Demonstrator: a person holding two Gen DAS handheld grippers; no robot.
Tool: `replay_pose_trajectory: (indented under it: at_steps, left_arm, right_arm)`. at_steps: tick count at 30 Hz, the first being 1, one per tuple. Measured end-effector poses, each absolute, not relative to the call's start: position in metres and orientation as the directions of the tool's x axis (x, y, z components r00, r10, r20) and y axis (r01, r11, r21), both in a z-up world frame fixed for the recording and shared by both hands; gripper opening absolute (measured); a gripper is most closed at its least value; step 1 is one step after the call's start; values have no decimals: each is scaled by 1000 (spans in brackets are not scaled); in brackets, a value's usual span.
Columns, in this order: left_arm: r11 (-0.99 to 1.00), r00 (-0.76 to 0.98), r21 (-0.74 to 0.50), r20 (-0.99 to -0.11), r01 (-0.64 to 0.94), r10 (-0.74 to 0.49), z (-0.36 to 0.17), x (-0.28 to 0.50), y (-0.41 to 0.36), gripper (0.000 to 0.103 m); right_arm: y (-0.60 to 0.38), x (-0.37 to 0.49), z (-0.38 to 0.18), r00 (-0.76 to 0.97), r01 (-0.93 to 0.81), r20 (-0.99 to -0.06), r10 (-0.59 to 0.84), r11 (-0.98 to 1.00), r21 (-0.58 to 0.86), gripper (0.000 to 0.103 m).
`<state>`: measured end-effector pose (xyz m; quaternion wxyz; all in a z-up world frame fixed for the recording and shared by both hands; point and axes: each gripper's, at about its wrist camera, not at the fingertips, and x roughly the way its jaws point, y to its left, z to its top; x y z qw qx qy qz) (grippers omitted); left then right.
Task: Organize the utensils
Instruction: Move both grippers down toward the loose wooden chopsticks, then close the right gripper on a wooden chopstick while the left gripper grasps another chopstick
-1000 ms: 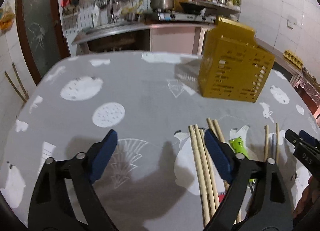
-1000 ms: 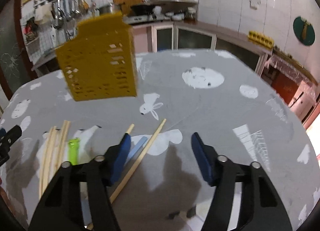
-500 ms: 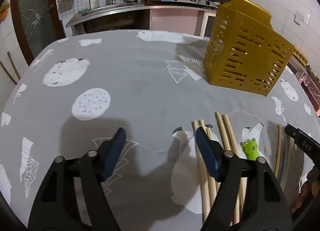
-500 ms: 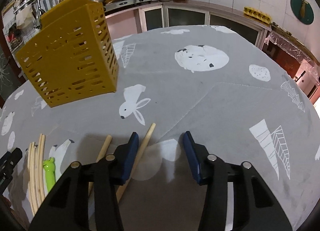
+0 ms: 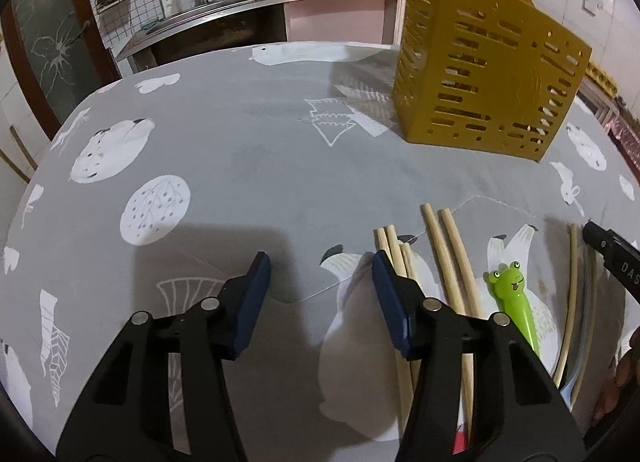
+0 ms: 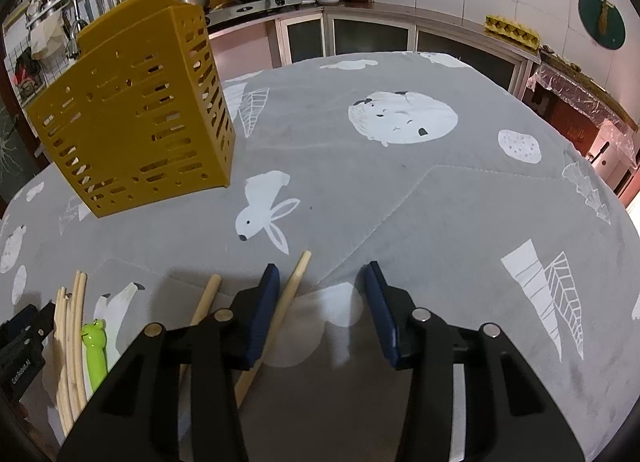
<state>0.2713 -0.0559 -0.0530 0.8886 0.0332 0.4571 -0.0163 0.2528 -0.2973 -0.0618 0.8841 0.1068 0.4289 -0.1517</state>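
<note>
In the left wrist view, the left gripper (image 5: 320,268) was closing, its jaws apart over bare grey patterned tablecloth (image 5: 248,165), with pale wooden chopsticks (image 5: 452,258) just beside its right finger.

In the right wrist view, the right gripper (image 6: 319,278) stood half open, one chopstick (image 6: 290,294) touching its left pad, near the table's near edge. The yellow slotted plastic utensil holder (image 6: 132,121) stood upright farther back.

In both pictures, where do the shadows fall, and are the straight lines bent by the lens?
Left wrist view: the left gripper, closing on nothing, casts a dark shadow on the tablecloth; the yellow holder leans from fisheye bending. Right wrist view: a softer shadow lies under the right gripper; wall tiles curve.
</note>
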Motion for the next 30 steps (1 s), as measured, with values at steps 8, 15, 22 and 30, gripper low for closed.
replay_pose_trajectory:
  at_steps: [8, 15, 22, 30]
  left_arm:
    - [998, 553, 0, -833, 59, -32, -42, 274, -49, 46]
    - [996, 569, -37, -819, 77, -75, -38, 263, -52, 46]
    - [995, 562, -30, -823, 90, -76, -45, 261, -57, 46]
    - [995, 546, -40, -834, 89, -83, -46, 264, -57, 44]
  right_arm:
    - [-294, 263, -58, 550, 346, -821, -155, 936, 55, 21]
    - [-294, 259, -58, 563, 315, -818, -120, 946, 78, 11]
    - [-292, 249, -57, 563, 274, -822, -91, 958, 82, 8]
    - [-290, 242, -57, 567, 251, -819, -86, 965, 73, 8]
